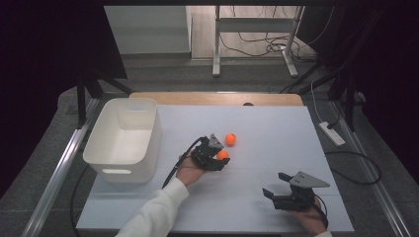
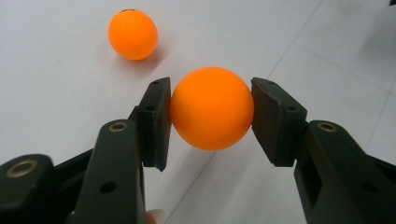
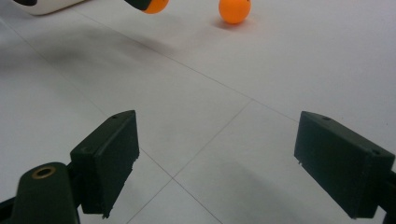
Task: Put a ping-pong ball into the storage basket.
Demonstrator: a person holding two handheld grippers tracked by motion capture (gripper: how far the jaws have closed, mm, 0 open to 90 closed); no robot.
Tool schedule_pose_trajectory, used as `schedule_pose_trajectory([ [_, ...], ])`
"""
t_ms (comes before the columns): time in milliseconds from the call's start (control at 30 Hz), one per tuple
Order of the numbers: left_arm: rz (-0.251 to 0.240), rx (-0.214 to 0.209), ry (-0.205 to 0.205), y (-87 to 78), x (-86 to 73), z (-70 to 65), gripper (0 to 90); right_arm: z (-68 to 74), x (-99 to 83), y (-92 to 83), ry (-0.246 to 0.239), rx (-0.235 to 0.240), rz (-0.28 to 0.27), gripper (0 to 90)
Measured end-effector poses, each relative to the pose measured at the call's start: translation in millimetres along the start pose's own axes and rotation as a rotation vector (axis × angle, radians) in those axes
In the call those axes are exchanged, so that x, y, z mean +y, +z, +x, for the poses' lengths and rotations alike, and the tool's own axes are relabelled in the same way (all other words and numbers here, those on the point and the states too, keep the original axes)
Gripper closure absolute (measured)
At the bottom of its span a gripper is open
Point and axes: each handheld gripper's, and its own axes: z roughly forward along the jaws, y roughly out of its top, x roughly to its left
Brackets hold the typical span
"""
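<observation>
You had your left gripper point(image 2: 212, 109) clamped on one orange ball point(image 2: 211, 108) just above the table point(image 1: 257, 197), your right gripper point(image 3: 217, 163) spread wide and idle, so the white bin point(image 1: 106, 148) awaited it and the second ball point(image 1: 230, 139).

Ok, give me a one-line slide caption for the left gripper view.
Left gripper clamps an orange ball between its black jaws above the white table; a second orange ball rests beyond.

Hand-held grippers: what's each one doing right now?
Left hand-held gripper: shut on an orange ball.
Right hand-held gripper: open, holding nothing.
</observation>
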Motion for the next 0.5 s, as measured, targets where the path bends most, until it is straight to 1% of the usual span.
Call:
schedule_pose_trajectory([
  [167, -0.009, 0.003, -0.002, -7.2, -4.3, 2.0, 51.0, -0.2, -0.1, -0.3, 0.001, -0.007, 0.000, 13.7],
  [233, -0.019, 0.004, -0.009, -9.8, -6.1, 2.3, 51.0, -0.3, -0.1, -0.5, 0.003, -0.008, -0.002, 13.7],
  [433, -0.031, 0.007, -0.019, -14.4, -8.4, 4.5, 51.0, -0.4, 0.1, -0.5, 0.001, -0.011, -0.001, 13.7],
  [500, -0.035, 0.008, -0.013, -15.7, -8.8, 4.0, 51.0, -0.2, 0.0, -0.6, 0.001, -0.011, -0.001, 13.7],
])
